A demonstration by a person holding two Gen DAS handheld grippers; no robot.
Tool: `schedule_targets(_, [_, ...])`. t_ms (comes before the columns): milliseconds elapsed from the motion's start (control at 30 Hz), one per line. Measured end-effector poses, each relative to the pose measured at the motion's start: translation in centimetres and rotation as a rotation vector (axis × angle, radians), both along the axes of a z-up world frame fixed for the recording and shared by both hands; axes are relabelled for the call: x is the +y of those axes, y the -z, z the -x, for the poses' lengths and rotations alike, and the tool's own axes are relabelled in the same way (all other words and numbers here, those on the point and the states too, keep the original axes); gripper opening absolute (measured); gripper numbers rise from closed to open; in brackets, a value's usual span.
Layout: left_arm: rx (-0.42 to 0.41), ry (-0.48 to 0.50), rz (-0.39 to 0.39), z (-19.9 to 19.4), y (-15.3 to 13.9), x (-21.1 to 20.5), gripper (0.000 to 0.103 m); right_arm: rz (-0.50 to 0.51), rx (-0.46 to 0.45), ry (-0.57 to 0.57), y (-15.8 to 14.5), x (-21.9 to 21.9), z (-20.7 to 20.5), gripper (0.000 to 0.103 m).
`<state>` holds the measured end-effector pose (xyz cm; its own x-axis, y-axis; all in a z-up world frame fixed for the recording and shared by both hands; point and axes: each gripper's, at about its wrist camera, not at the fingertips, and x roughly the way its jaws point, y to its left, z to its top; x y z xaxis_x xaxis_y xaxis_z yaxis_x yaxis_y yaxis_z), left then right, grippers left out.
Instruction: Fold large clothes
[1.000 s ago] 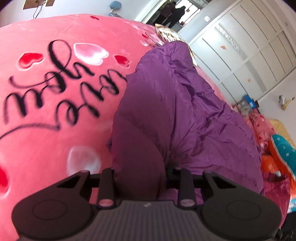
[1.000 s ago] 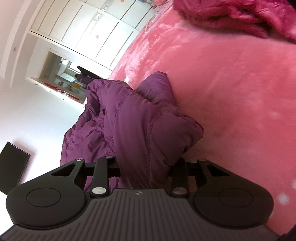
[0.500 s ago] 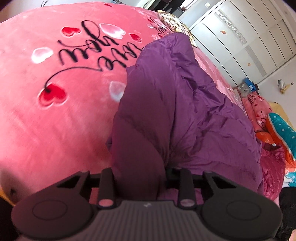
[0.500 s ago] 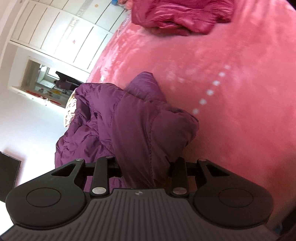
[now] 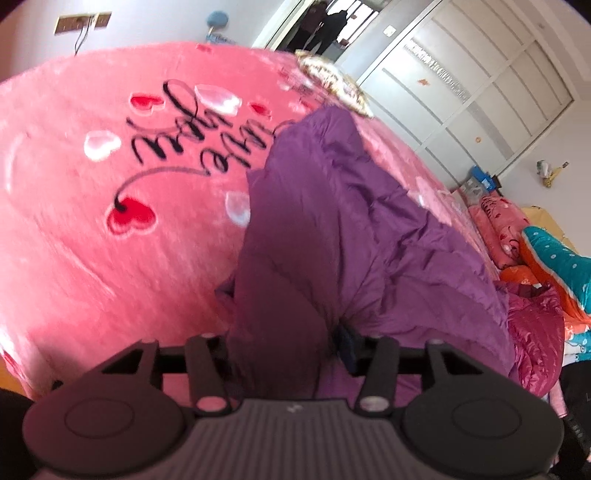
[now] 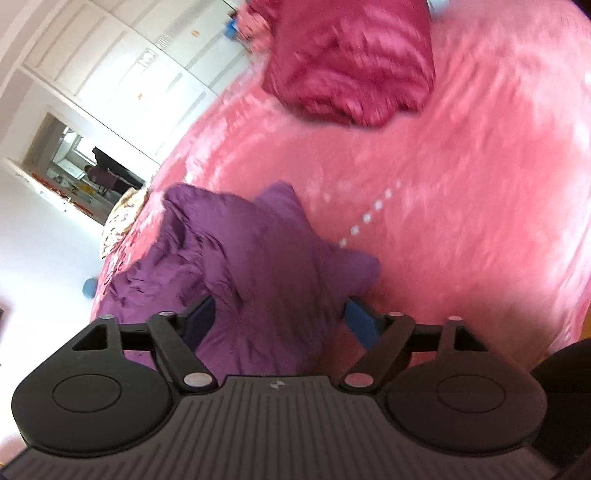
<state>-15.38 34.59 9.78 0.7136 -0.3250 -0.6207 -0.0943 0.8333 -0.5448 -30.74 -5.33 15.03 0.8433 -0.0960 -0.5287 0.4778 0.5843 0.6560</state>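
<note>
A purple padded jacket [image 5: 332,229] lies bunched on the pink plush blanket [image 5: 110,258] of a bed. A fold of it runs between the fingers of my left gripper [image 5: 286,339], whose jaws are opening. The blue right pad [image 5: 347,343] shows bare beside the cloth, while the left pad is hidden behind it. In the right wrist view the jacket [image 6: 258,258] ends in a cuff-like corner between the wide-apart blue pads [image 6: 362,325] of my right gripper [image 6: 280,321]. Those jaws are opening too, and neither pad presses the cloth.
A magenta quilted garment [image 6: 351,62] lies farther up the bed. Folded pink, orange and teal bedding [image 5: 546,251] is stacked at the bed's right edge. White wardrobe doors [image 5: 480,92] and a doorway with people [image 5: 321,26] stand beyond. A patterned pillow [image 5: 332,77] rests at the far corner.
Both pairs of jaws have spread. The right gripper has let go of the purple jacket and its blue pads now show. Both views have swung across the bed.
</note>
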Motion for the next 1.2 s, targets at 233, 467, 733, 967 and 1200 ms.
schedule_targets(233, [-0.141,-0.007,-0.094,2.6,-3.2,-0.2,0.06,0.338,-0.16,-0.171,-4.2,3.3,-1.6,0.101])
schedule_targets(467, [-0.299,0.128,-0.323,1.5,-5.4,-5.2,0.06,0.529,-0.169,-0.441,-3.1,6.1,-7.8,0.101])
schedule_targets(733, [-0.246,0.23,-0.466,-5.1,-2.7,-9.8,0.059,0.547,-0.06,-0.561,-0.5,5.2,-14.9,0.093])
schedule_targets(967, [-0.235,0.227,-0.568,-11.1,-0.7,-12.2,0.06,0.5,-0.029,-0.588,1.8,2.8,-21.7,0.093])
schedule_targets(1200, [-0.245,0.12,-0.611,-16.0,-0.3,-11.8,0.063,0.535,0.004,-0.589,3.7,1.4,-27.9,0.092])
